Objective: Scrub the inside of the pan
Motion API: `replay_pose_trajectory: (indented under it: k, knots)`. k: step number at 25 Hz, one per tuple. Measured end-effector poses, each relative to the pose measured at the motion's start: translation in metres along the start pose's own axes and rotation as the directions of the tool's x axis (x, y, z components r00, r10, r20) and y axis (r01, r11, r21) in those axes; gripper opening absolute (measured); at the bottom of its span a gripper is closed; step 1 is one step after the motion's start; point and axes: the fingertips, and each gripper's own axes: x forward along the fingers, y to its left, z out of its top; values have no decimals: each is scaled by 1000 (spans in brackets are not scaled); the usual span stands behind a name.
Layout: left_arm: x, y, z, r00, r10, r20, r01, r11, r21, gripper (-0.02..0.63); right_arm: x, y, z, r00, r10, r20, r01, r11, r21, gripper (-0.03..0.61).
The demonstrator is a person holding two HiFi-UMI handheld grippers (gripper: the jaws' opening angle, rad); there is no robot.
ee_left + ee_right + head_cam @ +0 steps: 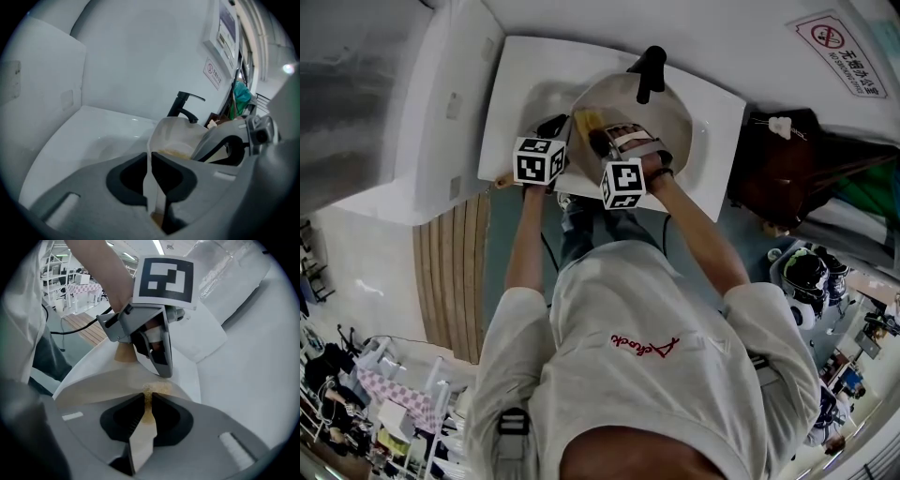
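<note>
Pan (pixel 670 117): white, tilted up on edge in the sink (pixel 520 84), inside facing you, far rim just under the black faucet (pixel 652 73). Tan handle (pixel 124 352) sticks out on your left side, near the sink's front edge.

Your left gripper (pixel 150 157): clenched on the pan's rim. The thin white edge runs straight between the two pads, with no gap on either side. It grips close beside the handle and props the pan at its tilt.

Your right gripper (pixel 147 401): clamped on a thin sponge (pixel 149 411), pale at the held end and yellow and speckled at the tip. The tip pokes out past the jaws and appears to meet the pan's inner wall; contact can't be confirmed. The gripper points steeply down into the pan.

The two grippers sit close together over the near half of the pan, left one at the rim, right one inside the bowl. Both marker cubes face up in the head view.

A yellowish patch (pixel 176 152) shows low on the inner wall, just beside the right gripper's tips.
</note>
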Motion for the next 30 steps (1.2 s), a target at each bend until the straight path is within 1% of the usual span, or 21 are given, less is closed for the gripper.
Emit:
replay_pose_trajectory:
  k: [2,6,10,15,21,26,30]
  knots:
    - [-1,1,0,1000,0,4,0,1000,-9,31,2,1,4,1000,7,6,-7,1000,-10,55]
    - [1,1,-1,1000,-1,-6,1,1000,-2,29,9,15,11,999,46,8,-45,998,-51,55]
    - [0,1,0,1000,-3,-1,3,1000,-4,29,12,41,12,994,111,0,-110,988,-108,55]
    - [1,0,-1,1000,-4,-5,4,1000,5,29,14,70,1,981,189,-38,-193,968,-158,55]
    - [1,0,-2,1000,-1,-12,1,1000,9,29,11,82,-15,967,245,-73,-254,956,-147,55]
    - [2,0,-2,1000,2,-14,-2,1000,13,29,10,86,-27,962,256,-96,-267,954,-134,55]
    - [2,0,-2,1000,2,-14,-2,1000,10,29,8,84,-31,963,249,-105,-261,958,-121,55]
